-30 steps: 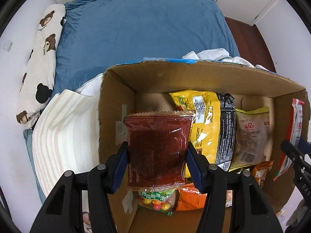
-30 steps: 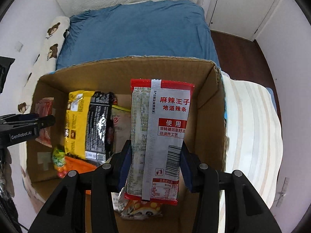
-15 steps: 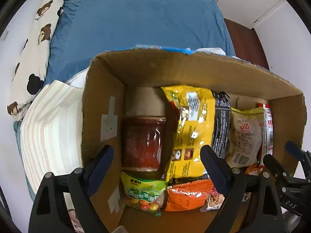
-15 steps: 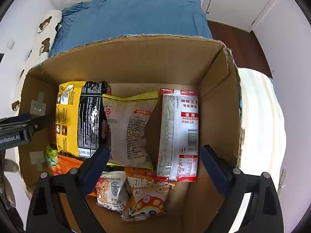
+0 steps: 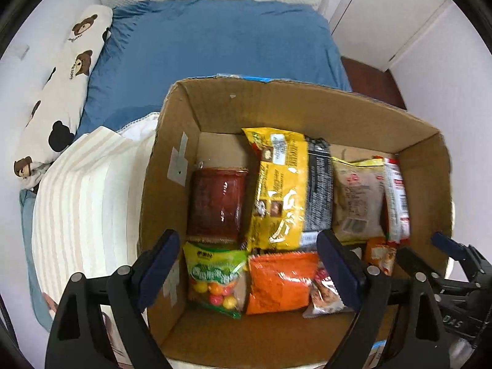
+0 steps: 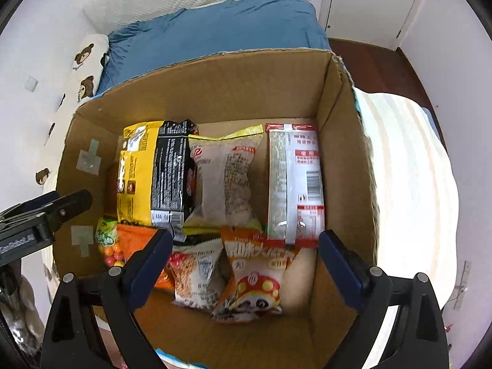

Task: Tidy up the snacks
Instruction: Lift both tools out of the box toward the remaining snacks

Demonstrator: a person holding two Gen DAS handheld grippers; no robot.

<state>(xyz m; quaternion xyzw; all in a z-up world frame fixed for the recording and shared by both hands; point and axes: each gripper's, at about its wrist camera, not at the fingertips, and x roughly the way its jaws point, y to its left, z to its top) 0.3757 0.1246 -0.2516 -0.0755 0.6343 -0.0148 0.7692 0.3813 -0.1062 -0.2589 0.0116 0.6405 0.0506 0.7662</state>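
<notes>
An open cardboard box (image 5: pixel 276 104) (image 6: pixel 215 86) holds several snack packets. A dark red packet (image 5: pixel 216 203) lies at the box's left, beside a yellow and black packet (image 5: pixel 286 184) (image 6: pixel 153 172). A pale packet (image 6: pixel 226 178) and a red and white packet (image 6: pixel 295 181) (image 5: pixel 396 200) lie to the right. A green candy bag (image 5: pixel 215 276), an orange packet (image 5: pixel 278 279) and a mushroom-print packet (image 6: pixel 258 276) lie along the near side. My left gripper (image 5: pixel 249 270) is open and empty above the box's near left. My right gripper (image 6: pixel 243 264) is open and empty above the near right.
The box sits on a bed with a blue duvet (image 5: pixel 221 49) (image 6: pixel 221 27). A cream striped blanket (image 5: pixel 80 203) (image 6: pixel 409 184) lies under and beside it. A bear-print pillow (image 5: pixel 61 92) runs along the left wall. White closet doors (image 5: pixel 384 15) and dark wood floor (image 6: pixel 369 52) are beyond.
Both grippers opened and let go of their packets. The dark red packet now lies at the box's left and the red and white packet at its right. Both grippers have drawn back.
</notes>
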